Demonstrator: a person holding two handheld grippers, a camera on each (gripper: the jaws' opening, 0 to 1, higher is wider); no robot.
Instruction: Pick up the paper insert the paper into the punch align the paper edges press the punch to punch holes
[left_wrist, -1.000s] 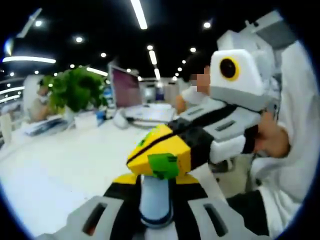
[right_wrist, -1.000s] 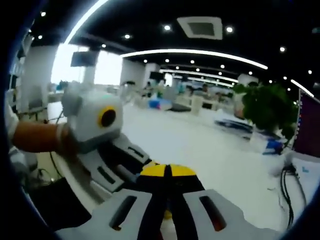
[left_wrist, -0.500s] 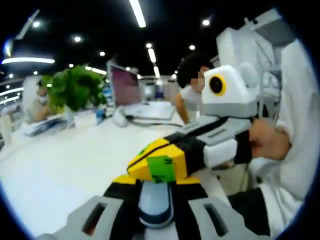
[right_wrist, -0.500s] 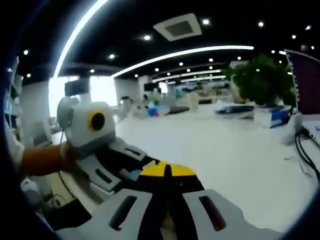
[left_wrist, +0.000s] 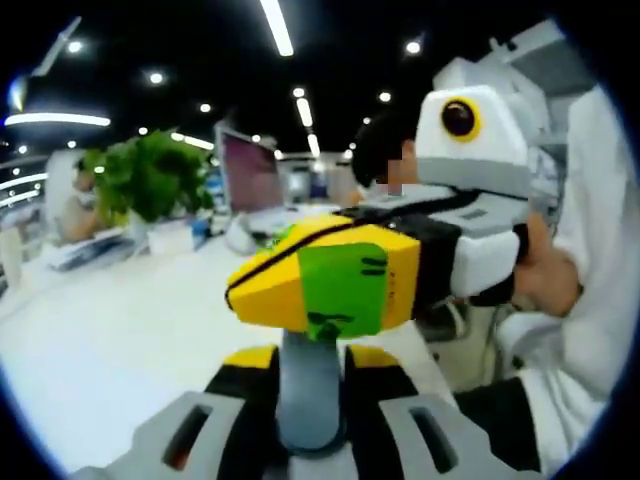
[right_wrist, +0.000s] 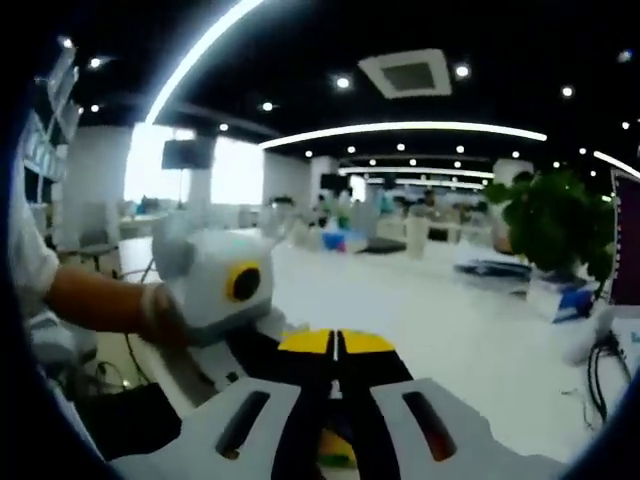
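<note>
Left gripper view showed left tongs (left_wrist: 311, 372) closed on a pale object I could not identify, right tongs (right_wrist: 335, 345) closed above the white desk (left_wrist: 110, 340). Paper, light and floppy, wasn't visible; pinch its edge.

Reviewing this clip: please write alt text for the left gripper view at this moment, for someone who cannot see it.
The right gripper, its yellow jaws with a green patch pressed together, crosses just above the left gripper, whose jaws flank a grey-blue object. Behind lies a white table with a potted plant and a monitor.
</note>
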